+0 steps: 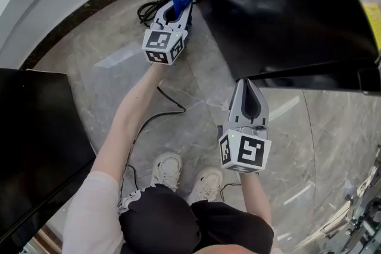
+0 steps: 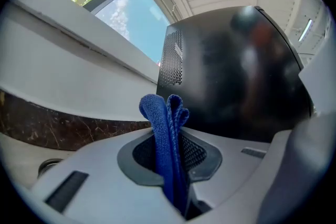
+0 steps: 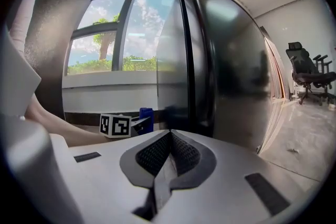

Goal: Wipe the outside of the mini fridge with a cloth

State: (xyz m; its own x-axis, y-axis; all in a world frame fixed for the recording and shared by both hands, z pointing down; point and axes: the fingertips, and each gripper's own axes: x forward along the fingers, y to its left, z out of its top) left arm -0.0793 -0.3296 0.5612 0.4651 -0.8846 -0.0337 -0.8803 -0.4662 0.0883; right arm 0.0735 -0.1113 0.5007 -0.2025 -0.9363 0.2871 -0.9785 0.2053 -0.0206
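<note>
**Cloth (image 2: pixel 164 128) clamped near the mini fridge (image 2: pixel 236 71)**

The left gripper (image 2: pixel 170 165) pinches the folded blue cloth upright between its jaws (the folds poke above the tips), near the mini fridge's vented side. The right gripper (image 3: pixel 169 139) is closed on nothing, just beside the fridge's front.

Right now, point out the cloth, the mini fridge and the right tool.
cloth (image 2: pixel 168 149): left gripper view, middle of the folded blue strip.
mini fridge (image 1: pixel 286 9): head view, its glossy black panel.
right tool (image 3: pixel 169 136): right gripper view, where its shut tips meet, with nothing between them.
</note>
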